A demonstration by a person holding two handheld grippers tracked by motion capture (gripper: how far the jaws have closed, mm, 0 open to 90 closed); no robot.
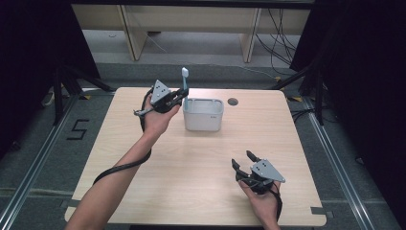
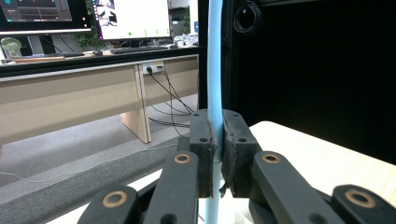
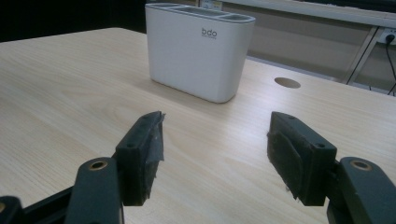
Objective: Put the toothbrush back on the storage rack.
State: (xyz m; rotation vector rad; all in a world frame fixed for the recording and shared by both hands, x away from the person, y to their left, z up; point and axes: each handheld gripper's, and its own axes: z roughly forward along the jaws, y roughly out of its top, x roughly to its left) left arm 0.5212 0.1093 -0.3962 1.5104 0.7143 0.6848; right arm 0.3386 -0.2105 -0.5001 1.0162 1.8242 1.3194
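The left gripper (image 1: 178,97) pinched a light-blue toothbrush (image 1: 185,80) by its handle, its jaws pressed tight on the shaft from both sides, as the left gripper view showed with the blue handle (image 2: 215,70) running straight up between the two black pads (image 2: 201,149). The toothbrush stood upright, its white head above the gripper and its lower end below the jaws. Just beside that gripper, on the side toward the table's middle, stood a white holder (image 1: 203,114) with compartments open at the top; the toothbrush hung at the holder's near-left corner, and whether its lower end had entered a compartment could not be told. The right gripper (image 1: 242,160) rested low over the wooden table (image 1: 191,182), well apart from the holder, its jaws spread wide with nothing between them. In the right gripper view the holder (image 3: 198,51) sat ahead of those open jaws, with a round cable hole (image 3: 287,82) in the tabletop beyond.
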